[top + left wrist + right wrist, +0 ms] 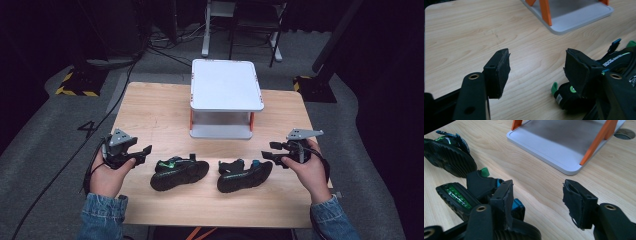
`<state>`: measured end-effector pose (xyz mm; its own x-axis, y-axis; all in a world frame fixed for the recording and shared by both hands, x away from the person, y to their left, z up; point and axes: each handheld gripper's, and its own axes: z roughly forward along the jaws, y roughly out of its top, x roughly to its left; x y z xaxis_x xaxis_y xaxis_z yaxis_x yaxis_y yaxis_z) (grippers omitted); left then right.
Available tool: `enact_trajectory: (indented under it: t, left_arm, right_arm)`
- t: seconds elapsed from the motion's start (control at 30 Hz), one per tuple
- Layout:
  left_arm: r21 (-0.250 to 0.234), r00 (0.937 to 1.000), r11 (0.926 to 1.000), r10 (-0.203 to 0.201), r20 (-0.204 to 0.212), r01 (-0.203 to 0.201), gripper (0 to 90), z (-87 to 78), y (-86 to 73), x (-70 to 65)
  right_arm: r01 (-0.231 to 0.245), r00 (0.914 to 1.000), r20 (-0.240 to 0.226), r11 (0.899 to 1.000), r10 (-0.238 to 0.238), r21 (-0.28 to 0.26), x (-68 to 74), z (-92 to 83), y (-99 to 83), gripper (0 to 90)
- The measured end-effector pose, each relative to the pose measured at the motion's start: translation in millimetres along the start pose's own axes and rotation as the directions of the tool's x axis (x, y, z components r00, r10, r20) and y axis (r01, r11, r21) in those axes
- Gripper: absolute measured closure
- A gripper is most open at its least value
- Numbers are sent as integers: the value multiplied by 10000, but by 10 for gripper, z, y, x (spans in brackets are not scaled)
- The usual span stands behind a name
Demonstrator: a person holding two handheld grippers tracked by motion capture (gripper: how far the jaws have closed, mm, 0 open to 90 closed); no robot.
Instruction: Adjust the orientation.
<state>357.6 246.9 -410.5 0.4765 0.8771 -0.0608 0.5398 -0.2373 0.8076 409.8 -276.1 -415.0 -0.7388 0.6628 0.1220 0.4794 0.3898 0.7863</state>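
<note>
Two black sandals with green and blue trim lie near the table's front edge: the left sandal (179,172) and the right sandal (244,174). My left gripper (141,153) rests open on the table just left of the left sandal (596,75), nothing between its jaws. My right gripper (270,150) stands open just right of the right sandal (461,197), also holding nothing. The far sandal (447,153) shows at the upper left of the right gripper view. Behind the sandals stands a white two-tier rack with orange posts (226,85).
The wooden table (155,110) has bare surface to the left and right of the rack. The rack's lower shelf (559,145) is bare. A round cable hole (624,133) sits in the tabletop beside the rack. Cables and stand legs lie on the floor beyond.
</note>
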Motion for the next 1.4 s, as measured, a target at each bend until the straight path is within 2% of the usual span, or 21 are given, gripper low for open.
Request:
enact_trajectory:
  t: [0.17,0.23,0.33,0.57,0.6,0.77,0.9,1.03,1.1,1.33,1.37,1.4]
  left_arm:
    - [-87,10000,10000,30,-48,-31,371,-25,25,-17]
    - [-49,9998,9998,195,-63,-195,371,-41,31,-27]
    - [-32,9998,9998,193,23,-193,371,-54,15,-50]
    - [-72,9998,9998,184,-70,-185,369,-144,-57,-67]
    - [-8,9997,9999,164,-197,-165,369,-186,-96,-52]
    - [72,9989,10000,-39,-462,42,369,-286,-200,-26]
    - [131,9978,9998,-135,-648,144,369,-335,-261,-11]
    - [186,9972,9997,-130,-733,144,369,-353,-286,2]
    - [176,9967,9997,-168,-790,182,369,-353,-294,0]
    - [346,9975,9993,-91,-697,116,367,-305,-298,-3]
    - [354,9977,9993,-46,-683,71,367,-299,-296,-1]
    - [339,9978,9994,-35,-660,57,367,-284,-293,-3]
  right_arm:
    - [228,9997,-132,9996,-226,173,89,66,50,379]
    - [316,9993,-227,9988,-307,363,160,107,81,370]
    - [522,9980,-384,9979,-508,371,226,150,118,371]
    - [817,9935,-847,9945,-761,651,331,305,196,370]
    - [904,9913,-1037,9917,-808,919,360,388,223,357]
    - [1146,9867,-1327,9800,-934,1626,442,591,259,340]
    - [794,9889,-1406,9703,-479,2283,513,718,266,315]
    - [834,9880,-1482,9586,-439,2723,535,802,249,262]
    - [619,9886,-1488,9599,-214,2736,535,836,239,238]
    - [337,9877,-1559,9581,115,2846,482,915,228,182]
    - [345,9880,-1541,9572,107,2874,483,915,230,189]
    - [413,9864,-1642,9576,64,2850,497,900,241,276]
